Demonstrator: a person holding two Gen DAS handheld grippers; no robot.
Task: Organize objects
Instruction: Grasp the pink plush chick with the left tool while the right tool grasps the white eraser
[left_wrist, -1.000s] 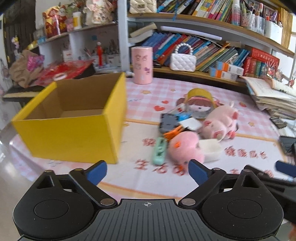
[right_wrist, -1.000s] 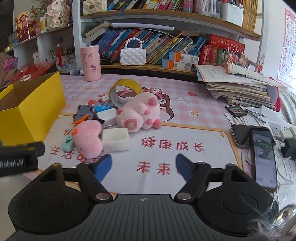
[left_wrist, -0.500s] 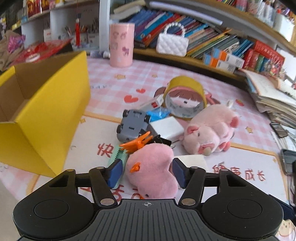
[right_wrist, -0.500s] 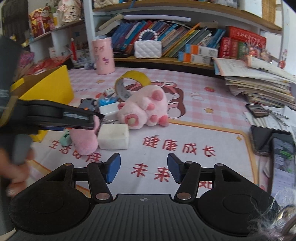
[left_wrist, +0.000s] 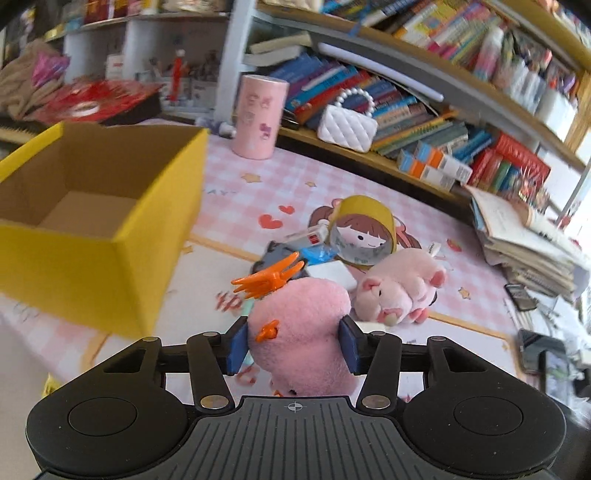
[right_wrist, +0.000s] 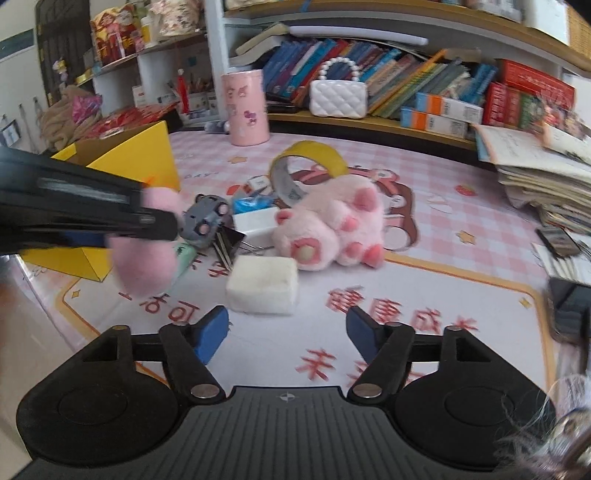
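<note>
While the yellow cardboard box sat open on the pink checked table mat, its brown inside showing bare board, the left gripper had clamped its blue pads onto the pink plush toy and raised it off the mat; half a second earlier the toy lay on the mat between the pads, and a second earlier the fingers stood wide and well short of it. An orange claw hair clip showed at the toy's top, at its far end in the left wrist view. Seen from the right wrist, the held toy hung above the mat, just in front of the box's near corner.

Behind the lifted toy, the pink plush pig lay on its side where it had been, with the yellow tape roll standing on edge behind it. A white foam block rested on the mat just in front of the pig. A grey toy car and a black binder clip sat to the block's left.

The right gripper hovered low over the mat with its blue-padded fingers spread wide and nothing between them, wider than half a second before.
</note>
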